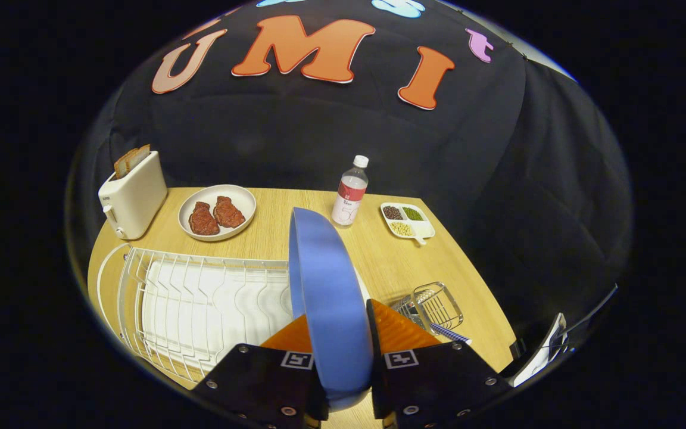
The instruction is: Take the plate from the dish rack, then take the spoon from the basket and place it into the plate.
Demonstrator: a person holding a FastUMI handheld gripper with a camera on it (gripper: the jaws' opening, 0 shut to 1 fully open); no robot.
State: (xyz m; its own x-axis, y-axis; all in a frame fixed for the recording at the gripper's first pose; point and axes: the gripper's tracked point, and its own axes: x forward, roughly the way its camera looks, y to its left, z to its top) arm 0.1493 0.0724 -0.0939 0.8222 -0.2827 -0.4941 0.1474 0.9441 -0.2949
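At the upper left of the frame one toaster stands on the wooden table with two slices of bread poking out of it. Just right of it sits one white plate of meat, holding two pieces. Below these, across the lower left, lies the single white wire dish rack. In the centre the blue plate stands on edge, pinched between the two fingers of the gripper, which press on it from either side. It appears lifted at the rack's right end, so the first step, taking the plate out, looks to be in hand. Beyond the plate stands one water bottle, and to its right one small divided dish with three kinds of beans. At the lower right one wire basket holds the spoon, of which one striped handle shows. The next move likely calls for laying the plate flat on bare table, letting go, then reaching right for that handle.
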